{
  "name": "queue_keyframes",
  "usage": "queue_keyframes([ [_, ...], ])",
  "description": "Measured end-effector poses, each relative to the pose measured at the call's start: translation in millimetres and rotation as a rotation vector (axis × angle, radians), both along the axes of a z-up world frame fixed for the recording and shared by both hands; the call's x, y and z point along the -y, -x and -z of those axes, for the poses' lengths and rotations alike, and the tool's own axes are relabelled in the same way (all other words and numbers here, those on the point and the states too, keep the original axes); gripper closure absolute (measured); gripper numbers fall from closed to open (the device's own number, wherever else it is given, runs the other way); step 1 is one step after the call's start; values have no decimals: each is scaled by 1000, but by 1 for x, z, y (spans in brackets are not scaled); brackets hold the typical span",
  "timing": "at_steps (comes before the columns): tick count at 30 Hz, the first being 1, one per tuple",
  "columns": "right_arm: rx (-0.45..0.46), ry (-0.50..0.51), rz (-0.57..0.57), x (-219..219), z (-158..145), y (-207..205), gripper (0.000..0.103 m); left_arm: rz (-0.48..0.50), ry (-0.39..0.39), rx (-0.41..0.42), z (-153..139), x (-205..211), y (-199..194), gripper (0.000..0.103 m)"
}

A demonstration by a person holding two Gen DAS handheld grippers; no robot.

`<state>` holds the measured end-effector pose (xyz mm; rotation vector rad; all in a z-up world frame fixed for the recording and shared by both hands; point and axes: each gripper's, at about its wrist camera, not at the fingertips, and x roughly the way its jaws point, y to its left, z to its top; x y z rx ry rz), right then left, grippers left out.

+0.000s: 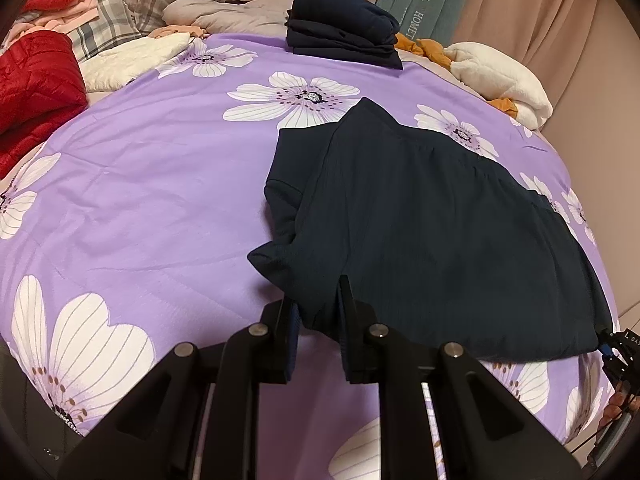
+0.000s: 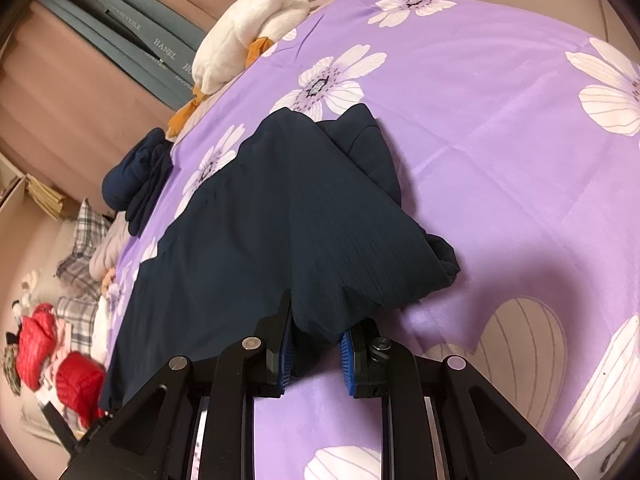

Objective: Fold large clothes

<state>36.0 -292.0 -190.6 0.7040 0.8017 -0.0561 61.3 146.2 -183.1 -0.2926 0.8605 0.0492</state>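
A dark navy garment (image 1: 432, 240) lies partly folded and flat on the purple flowered bedspread (image 1: 160, 184). In the left wrist view my left gripper (image 1: 318, 304) is shut on the garment's near edge, with cloth bunched between the fingers. My right gripper (image 1: 618, 346) shows at the far right of that view, at the garment's other near corner. In the right wrist view the right gripper (image 2: 320, 320) is shut on a fold of the same garment (image 2: 260, 220), which is pinched between its blue pads (image 2: 286, 354).
A folded stack of navy clothes (image 1: 344, 20) sits at the far side of the bed. A white plush toy (image 1: 500, 76) lies at the right edge. Red padded jackets (image 1: 36, 80), plaid pillows (image 1: 108, 20) and a pale blanket crowd the far left. Curtains hang behind.
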Motion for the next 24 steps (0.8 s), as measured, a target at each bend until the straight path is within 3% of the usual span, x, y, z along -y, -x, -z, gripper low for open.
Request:
queue_keyframes([
  [24, -6, -11, 11, 4, 1, 7, 85, -7, -21, -9, -1, -1, 8, 83],
])
